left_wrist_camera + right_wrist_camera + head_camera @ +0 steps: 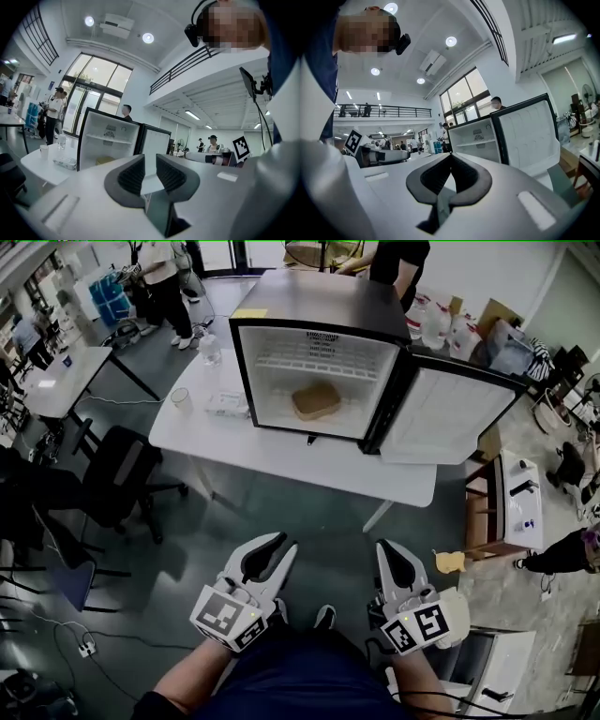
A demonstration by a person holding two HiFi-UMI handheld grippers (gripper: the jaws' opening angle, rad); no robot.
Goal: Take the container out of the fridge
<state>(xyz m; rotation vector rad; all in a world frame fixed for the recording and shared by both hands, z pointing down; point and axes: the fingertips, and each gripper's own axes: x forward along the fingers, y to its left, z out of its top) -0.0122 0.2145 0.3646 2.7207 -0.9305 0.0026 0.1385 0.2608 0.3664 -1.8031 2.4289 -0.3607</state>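
I am holding both grippers low and near me, well short of the white table point(281, 457) where the mini fridge point(309, 298) is standing with its door point(459, 416) swung open to the right. The container point(316, 400) is sitting on the fridge floor under the wire shelf point(314, 364), roughly central and clear of the walls.

The left gripper point(150, 161) is showing a narrow gap between its pads with nothing in it. The right gripper point(451, 157) is showing its tips meeting, also on nothing.

I am judging the container to be a small tan lidded box, low and rounded at the corners. It is probably light and thin-walled, so it is likely to dent or pop its lid under a hard squeeze. It may also be slick from the cold. I am thinking of taking it across its shorter sides, low on the body rather than on the lid. That would need jaws set wider than either is standing now.

The head view is giving me the whole layout: the container's place on the floor, plus a cup point(181, 400) and a wrapped packet point(228, 405) on the table left of the fridge. The left gripper view is catching only a sliver of the container over its own body. The right gripper view is showing the shelf and door, but the fridge floor is hidden there.
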